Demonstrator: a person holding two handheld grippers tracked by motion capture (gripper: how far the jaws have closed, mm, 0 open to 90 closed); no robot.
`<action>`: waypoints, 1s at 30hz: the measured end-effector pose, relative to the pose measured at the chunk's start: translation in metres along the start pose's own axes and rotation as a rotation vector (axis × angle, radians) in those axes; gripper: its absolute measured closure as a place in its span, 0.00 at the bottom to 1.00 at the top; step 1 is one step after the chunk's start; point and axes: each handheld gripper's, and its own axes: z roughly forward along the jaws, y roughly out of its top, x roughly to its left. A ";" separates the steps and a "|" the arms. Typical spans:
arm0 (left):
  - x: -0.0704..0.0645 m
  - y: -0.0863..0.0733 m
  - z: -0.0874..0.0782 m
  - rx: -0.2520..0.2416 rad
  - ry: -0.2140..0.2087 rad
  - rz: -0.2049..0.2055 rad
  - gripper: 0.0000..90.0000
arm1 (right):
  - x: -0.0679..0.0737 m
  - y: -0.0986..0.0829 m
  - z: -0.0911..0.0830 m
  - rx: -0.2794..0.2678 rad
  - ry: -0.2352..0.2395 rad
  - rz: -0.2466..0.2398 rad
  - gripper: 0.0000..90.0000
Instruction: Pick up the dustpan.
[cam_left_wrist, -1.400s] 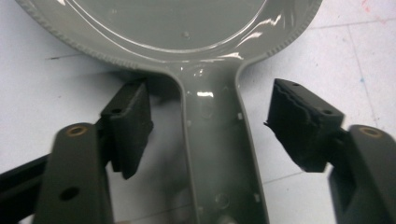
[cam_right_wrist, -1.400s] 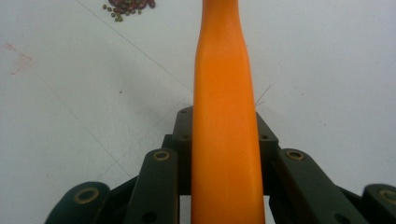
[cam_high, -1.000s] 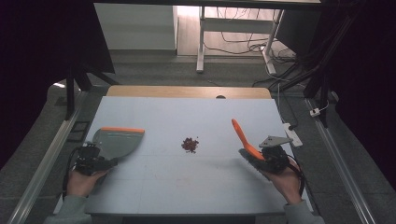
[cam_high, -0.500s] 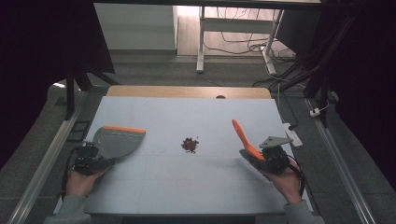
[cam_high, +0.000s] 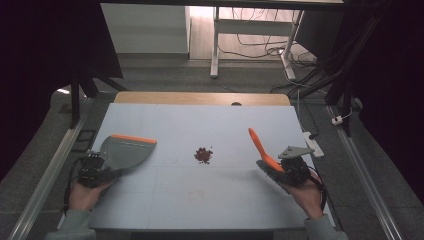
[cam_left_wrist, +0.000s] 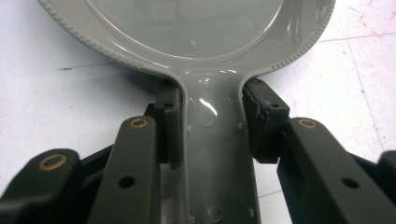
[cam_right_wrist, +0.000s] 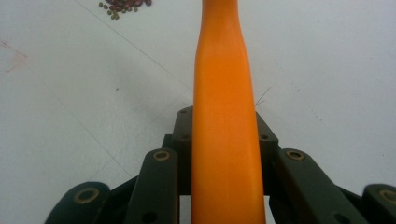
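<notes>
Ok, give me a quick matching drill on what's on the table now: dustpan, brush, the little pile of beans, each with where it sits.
Things:
1. dustpan
2. brush
3. pile of beans

Places:
A. middle of the white table top, touched by nothing
B. handle clamped in the right gripper, at the table's right side
C. handle clamped in the left gripper, at the table's left side

Pairs: 1-C, 2-B, 3-A

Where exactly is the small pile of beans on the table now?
In the high view, the pile of beans lies near the middle of the table, between the dustpan at left and the orange brush at right, touching neither.
</notes>
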 end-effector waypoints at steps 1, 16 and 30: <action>0.000 0.000 -0.001 -0.003 0.000 0.006 0.68 | 0.000 0.000 0.000 0.000 -0.001 0.001 0.79; 0.010 0.000 -0.015 -0.104 -0.056 0.087 0.68 | -0.004 0.004 -0.002 -0.011 -0.005 0.017 0.79; 0.014 -0.002 -0.033 -0.227 -0.176 0.200 0.68 | -0.008 0.012 -0.005 -0.056 0.018 0.047 0.79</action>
